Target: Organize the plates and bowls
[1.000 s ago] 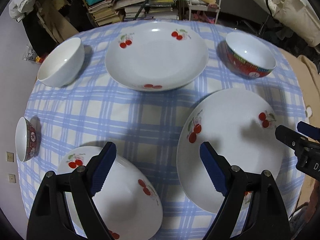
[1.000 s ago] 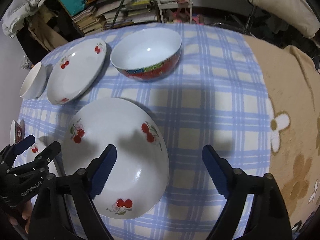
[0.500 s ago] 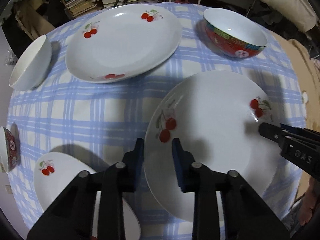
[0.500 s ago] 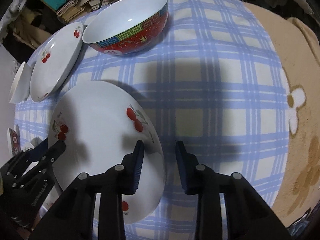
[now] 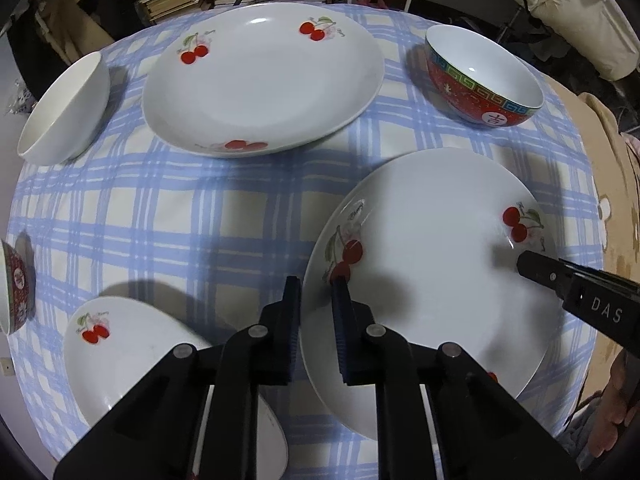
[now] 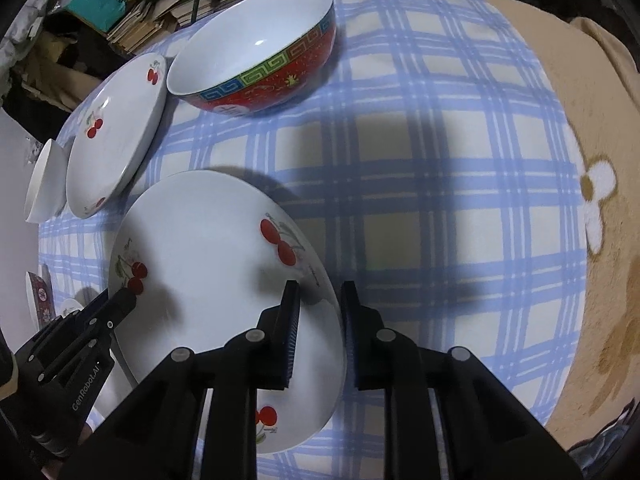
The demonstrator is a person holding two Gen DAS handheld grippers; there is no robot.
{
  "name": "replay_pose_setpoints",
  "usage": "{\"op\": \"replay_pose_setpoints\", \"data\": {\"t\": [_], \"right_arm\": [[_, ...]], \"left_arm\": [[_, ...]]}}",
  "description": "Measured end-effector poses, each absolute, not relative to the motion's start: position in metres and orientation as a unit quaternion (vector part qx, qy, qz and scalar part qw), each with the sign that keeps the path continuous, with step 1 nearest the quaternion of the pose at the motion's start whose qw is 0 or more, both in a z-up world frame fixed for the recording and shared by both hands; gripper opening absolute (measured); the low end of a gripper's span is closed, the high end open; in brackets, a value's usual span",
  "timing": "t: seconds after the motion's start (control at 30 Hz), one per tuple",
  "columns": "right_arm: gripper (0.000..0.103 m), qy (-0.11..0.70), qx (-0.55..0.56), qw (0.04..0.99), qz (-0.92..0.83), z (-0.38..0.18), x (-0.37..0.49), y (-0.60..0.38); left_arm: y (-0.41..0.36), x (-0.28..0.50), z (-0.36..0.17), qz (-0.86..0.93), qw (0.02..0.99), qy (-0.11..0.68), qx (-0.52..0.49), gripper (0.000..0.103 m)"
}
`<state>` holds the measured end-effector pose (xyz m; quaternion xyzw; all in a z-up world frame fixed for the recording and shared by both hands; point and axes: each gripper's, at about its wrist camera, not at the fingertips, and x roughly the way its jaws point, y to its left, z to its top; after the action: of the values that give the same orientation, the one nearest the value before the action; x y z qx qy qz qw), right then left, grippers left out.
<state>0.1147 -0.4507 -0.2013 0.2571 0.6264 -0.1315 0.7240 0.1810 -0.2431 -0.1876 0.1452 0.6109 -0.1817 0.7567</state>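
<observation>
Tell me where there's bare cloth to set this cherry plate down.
Free: the checked cloth right of the held plate, below the red bowl; also the middle patch between the far plate and the near plate. Crowded: the left edge by the white bowl.

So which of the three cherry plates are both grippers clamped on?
The plate nearest the red bowl: the big cherry plate, pinched at opposite rims.

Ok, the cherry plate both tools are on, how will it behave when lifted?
The plate looks stiff, glazed china, so probably slippery at the rim. The left tool and right tool pinch opposite edges, so it may tilt if lifted unevenly. Likely breakable.
</observation>
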Motion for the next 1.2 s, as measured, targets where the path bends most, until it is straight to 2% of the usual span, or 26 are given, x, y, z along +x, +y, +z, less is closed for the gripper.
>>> {"op": "replay_pose_setpoints", "data": {"t": [0.23, 0.73, 1.2], "right_arm": [[0.022, 0.621, 0.199, 0.746, -0.132, -0.181, 0.117, -0.437], [0.017, 0.559, 0.284, 0.774, -0.084, -0.155, 0.104, -0.444], [0.017, 0.554, 0.251, 0.793, -0.016, -0.135, 0.114, -0.388]], "left_arm": [[-0.239, 0.172, -0.176, -0.192, 0.759, 0.605, 0.145, 0.015], [-0.221, 0.175, -0.135, -0.206, 0.773, 0.589, 0.115, 0.015], [-0.159, 0.172, -0.104, -0.173, 0.795, 0.572, 0.103, 0.015]]}}
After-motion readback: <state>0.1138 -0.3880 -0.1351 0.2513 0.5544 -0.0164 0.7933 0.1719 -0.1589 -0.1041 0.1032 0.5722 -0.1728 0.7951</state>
